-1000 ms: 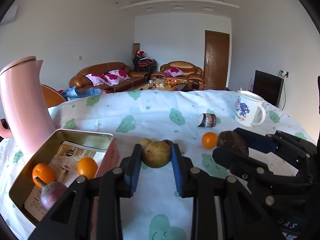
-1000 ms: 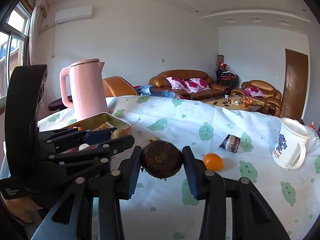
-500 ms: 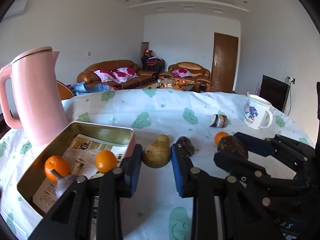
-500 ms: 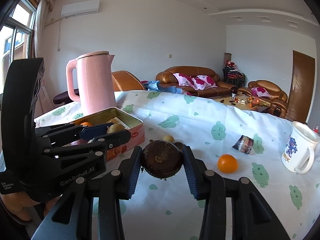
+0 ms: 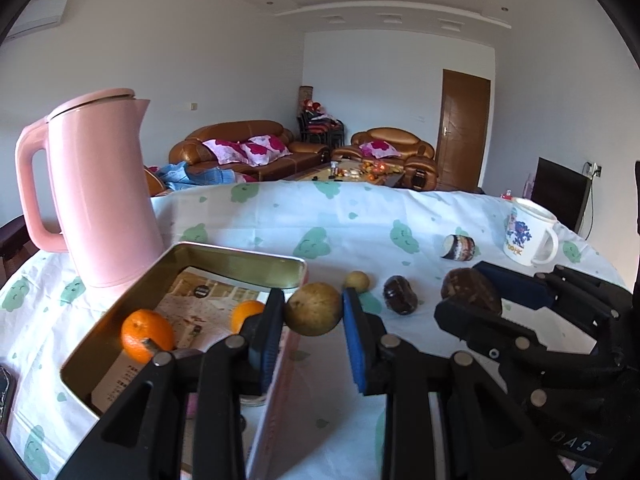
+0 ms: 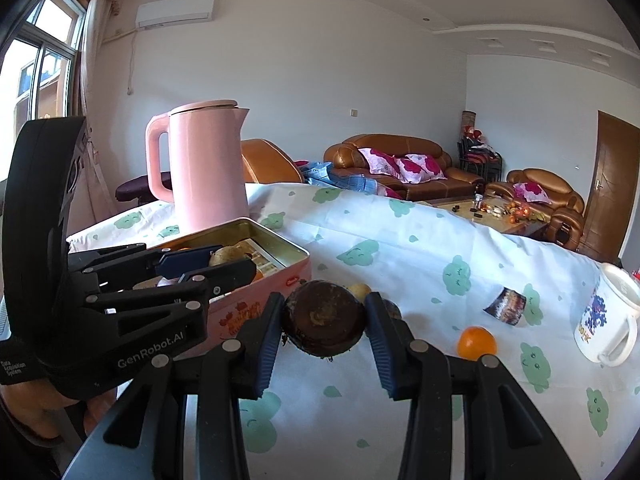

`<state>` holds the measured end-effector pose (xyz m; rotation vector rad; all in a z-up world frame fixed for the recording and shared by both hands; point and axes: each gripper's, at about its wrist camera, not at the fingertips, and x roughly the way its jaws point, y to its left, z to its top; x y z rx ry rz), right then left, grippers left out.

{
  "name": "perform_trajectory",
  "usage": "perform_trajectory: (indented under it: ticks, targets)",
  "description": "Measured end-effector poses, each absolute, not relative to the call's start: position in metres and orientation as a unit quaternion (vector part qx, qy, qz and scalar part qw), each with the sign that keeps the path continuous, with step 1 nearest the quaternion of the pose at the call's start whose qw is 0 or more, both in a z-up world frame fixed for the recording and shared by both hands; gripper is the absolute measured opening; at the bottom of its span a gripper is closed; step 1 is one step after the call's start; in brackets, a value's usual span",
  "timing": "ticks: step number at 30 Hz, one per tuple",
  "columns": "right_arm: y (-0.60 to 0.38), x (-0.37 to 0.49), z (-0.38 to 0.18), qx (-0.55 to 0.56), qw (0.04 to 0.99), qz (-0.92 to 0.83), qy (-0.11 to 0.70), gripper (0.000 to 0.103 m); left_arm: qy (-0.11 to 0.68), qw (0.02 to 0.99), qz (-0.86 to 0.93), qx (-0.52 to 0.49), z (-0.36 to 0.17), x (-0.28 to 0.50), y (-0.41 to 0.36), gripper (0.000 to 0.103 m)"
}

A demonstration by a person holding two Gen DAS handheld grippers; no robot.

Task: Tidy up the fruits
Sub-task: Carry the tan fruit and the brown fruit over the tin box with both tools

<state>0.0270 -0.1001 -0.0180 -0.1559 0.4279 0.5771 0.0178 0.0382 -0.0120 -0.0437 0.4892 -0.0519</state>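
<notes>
The biggest thing in front of me is the table (image 5: 280, 216), draped in a white cloth printed with green cloud faces. On its left side stands a tall pink kettle (image 5: 100, 188), lid on, upright. Just in front of the kettle I see the open pink tin (image 5: 236, 254) with printed paper lying in its bottom; two oranges sit inside, one orange (image 5: 147, 334) at the near left and a second orange (image 5: 247, 314) partly hidden behind my left finger. Over on the far right of the table is a white cartoon mug (image 5: 530, 236), upright, handle to the right, and near it a small printed packet (image 5: 459, 246) lying on the cloth. My left gripper (image 5: 313, 322) has its blue pads pressed on both sides of a round yellowish-brown fruit (image 5: 313, 309), carried clear of the cloth right at the tin's near right wall. My right gripper (image 6: 323, 326) is clamped the same way on a dark brown, rough-skinned fruit (image 6: 323, 318), held up beside the tin's outer side, to the right of the left one. Loose on the cloth beyond my fingers I see a dark wrinkled fruit (image 5: 400, 301), a small yellow fruit (image 5: 357, 281) just left of it, and, in the right wrist view, a lone orange (image 6: 477, 343) between the held fruit and the mug.
</notes>
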Motion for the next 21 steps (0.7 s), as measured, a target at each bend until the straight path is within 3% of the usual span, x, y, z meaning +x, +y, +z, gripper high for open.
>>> perform_trajectory:
  ticks: [21]
  targets:
    - [-0.059, 0.030, -0.008, -0.079, 0.921, 0.323, 0.203, 0.044, 0.244, 0.969, 0.018, -0.023, -0.003, 0.009, 0.078, 0.030]
